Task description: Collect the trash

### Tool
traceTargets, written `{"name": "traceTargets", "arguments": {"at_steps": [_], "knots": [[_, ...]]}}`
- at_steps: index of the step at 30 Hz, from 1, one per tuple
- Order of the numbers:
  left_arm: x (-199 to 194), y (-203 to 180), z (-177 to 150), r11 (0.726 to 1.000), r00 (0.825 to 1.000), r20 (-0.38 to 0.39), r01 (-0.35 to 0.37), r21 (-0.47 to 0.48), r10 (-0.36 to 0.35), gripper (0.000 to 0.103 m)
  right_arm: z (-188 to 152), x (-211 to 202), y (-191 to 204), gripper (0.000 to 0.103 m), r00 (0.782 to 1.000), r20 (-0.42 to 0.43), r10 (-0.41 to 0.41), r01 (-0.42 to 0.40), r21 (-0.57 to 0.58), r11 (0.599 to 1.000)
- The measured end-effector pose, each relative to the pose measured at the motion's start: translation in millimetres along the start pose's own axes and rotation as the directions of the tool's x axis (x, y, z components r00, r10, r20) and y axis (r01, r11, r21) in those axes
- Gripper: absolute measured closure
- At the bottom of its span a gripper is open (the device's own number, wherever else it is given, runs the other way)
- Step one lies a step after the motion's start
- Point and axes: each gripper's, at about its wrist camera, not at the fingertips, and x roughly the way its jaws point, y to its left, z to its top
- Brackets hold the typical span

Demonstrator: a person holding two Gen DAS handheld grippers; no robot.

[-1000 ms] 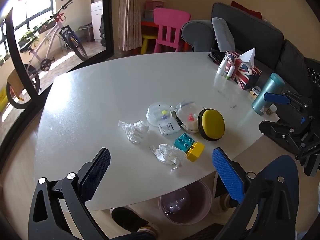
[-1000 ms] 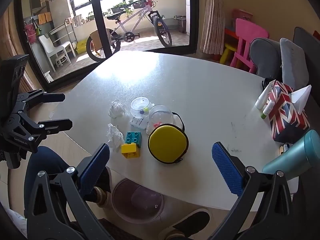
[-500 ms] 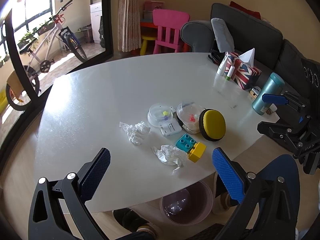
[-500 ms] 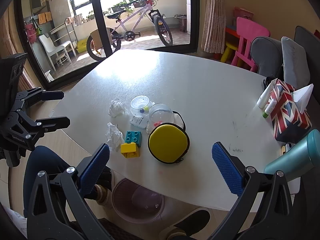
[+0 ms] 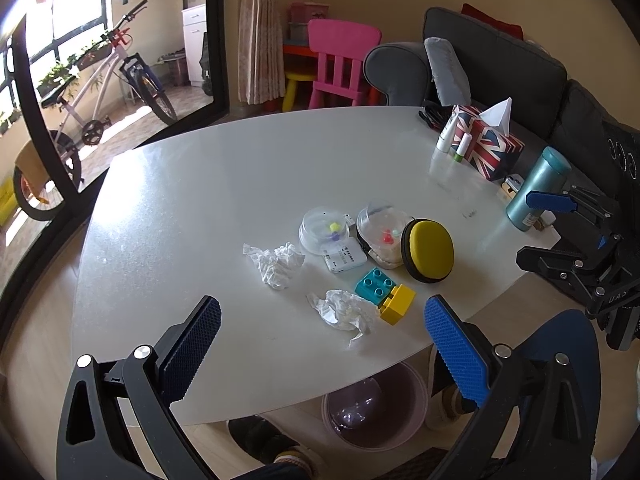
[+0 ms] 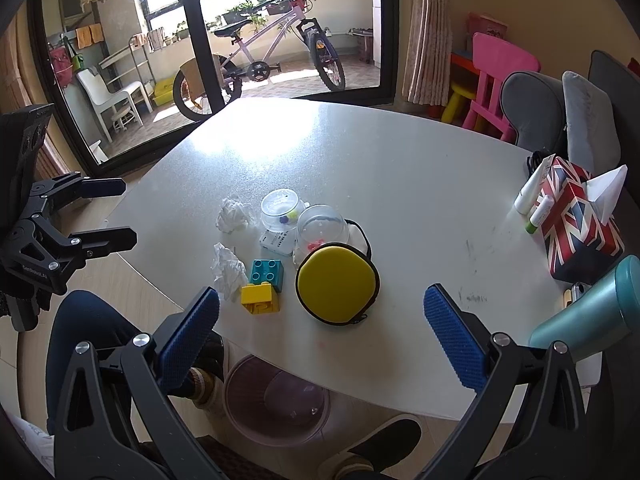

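While both claws hang wide open and empty, two crumpled tissues [image 5: 276, 264] lie on the glossy white counter [image 5: 200, 200].
Left claw [image 5: 320, 332], right claw [image 6: 320, 320]: ribbed blue pads; round translucent bin [image 5: 374, 412] below.

- Table [image 5: 200, 184]: white, faintly speckled.
- Two crumpled tissues [image 5: 276, 262]: white.
- Round case [image 6: 338, 284]: yellow, black rim.
- Toy bricks [image 6: 267, 272]: teal and yellow.
- Tissue box [image 6: 576, 220], right: red, white and blue flag pattern.
- Flask [image 5: 538, 188]: teal.
- Far chair [image 5: 340, 64]: pink.
- Bin [image 6: 276, 404], near: translucent purple.
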Motion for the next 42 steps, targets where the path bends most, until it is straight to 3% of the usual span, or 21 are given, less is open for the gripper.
{"name": "traceTargets", "arguments": {"at_steps": [42], "knots": [[-0.9, 1.2, 2.7, 1.0, 1.0, -0.003, 0.009, -0.002, -0.009, 0.005, -0.9, 8.1, -3.6, 0.003, 1.0, -0.008, 0.003, -0.003, 0.006, 1.0]]}}
